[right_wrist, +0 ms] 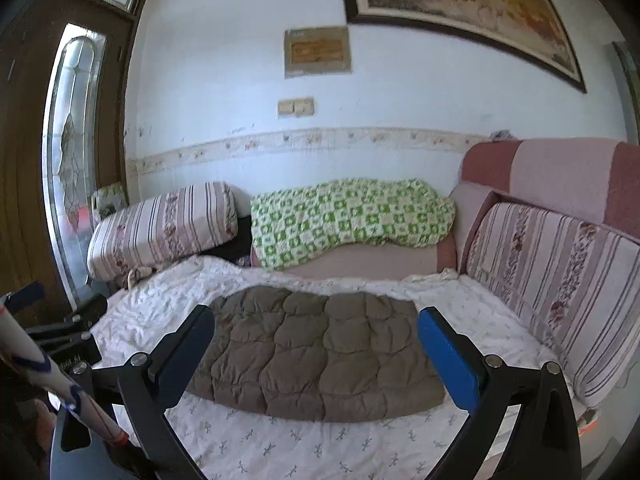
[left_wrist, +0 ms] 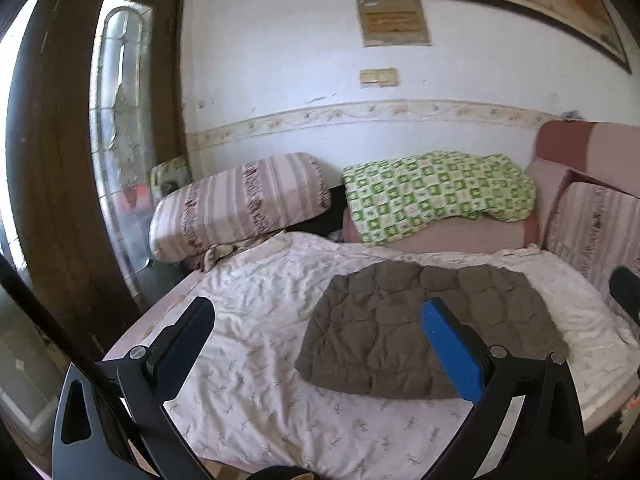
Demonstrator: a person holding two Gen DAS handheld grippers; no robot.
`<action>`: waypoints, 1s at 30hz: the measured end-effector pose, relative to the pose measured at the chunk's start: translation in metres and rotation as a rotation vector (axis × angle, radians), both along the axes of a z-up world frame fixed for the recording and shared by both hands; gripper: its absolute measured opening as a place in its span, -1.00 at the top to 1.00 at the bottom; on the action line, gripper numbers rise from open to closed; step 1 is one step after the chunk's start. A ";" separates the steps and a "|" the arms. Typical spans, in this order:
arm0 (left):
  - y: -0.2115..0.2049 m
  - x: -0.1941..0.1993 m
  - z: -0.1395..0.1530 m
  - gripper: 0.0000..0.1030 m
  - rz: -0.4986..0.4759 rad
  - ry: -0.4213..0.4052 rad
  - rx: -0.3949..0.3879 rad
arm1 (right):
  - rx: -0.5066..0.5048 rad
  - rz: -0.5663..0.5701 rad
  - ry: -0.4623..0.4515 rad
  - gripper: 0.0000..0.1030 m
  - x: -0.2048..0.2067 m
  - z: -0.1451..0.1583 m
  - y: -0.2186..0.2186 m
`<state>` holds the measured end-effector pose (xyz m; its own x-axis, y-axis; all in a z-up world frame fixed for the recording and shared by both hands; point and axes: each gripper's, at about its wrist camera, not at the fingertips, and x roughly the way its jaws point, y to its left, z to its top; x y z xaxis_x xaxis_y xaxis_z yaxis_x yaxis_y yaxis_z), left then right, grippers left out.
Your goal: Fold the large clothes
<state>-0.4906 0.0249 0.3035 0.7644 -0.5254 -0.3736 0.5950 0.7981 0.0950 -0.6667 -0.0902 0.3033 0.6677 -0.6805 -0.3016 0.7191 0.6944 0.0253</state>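
Left hand-held gripper [left_wrist: 318, 318]: held above the near edge of the bed, tilted slightly downward, jaws spread wide, nothing between them.
Right hand-held gripper [right_wrist: 316, 328]: held level with the other, angled slightly down over the near edge, jaws fully apart and empty.
Quilted jacket [right_wrist: 316, 354]: folded, laid flat on the sheet [right_wrist: 280, 448], middle of the bed, untouched.
Pillow [right_wrist: 160, 228]: at the far left corner.

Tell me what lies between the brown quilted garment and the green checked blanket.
Only the white sheet and a strip of pink cushion separate the garment from the blanket; the right wrist view shows it best.
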 end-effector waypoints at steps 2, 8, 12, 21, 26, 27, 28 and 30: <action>-0.003 0.010 -0.007 -1.00 0.003 0.028 -0.003 | 0.005 0.015 0.024 -1.00 0.009 -0.008 -0.003; -0.020 0.029 -0.030 -1.00 -0.009 0.069 0.049 | 0.031 0.019 0.056 -1.00 0.026 -0.025 -0.017; -0.029 0.035 -0.040 -1.00 -0.026 0.086 0.074 | 0.052 0.017 0.074 -1.00 0.032 -0.035 -0.026; -0.039 0.046 -0.057 -1.00 -0.029 0.115 0.102 | 0.077 0.003 0.100 -1.00 0.040 -0.047 -0.038; -0.039 0.050 -0.062 -1.00 -0.031 0.132 0.109 | 0.083 0.004 0.116 -1.00 0.045 -0.053 -0.039; -0.039 0.051 -0.063 -1.00 -0.032 0.135 0.110 | 0.084 0.005 0.119 -1.00 0.046 -0.054 -0.039; -0.039 0.052 -0.064 -1.00 -0.031 0.137 0.112 | 0.085 0.005 0.121 -1.00 0.046 -0.055 -0.039; -0.039 0.053 -0.065 -1.00 -0.030 0.140 0.112 | 0.086 0.004 0.125 -1.00 0.047 -0.056 -0.039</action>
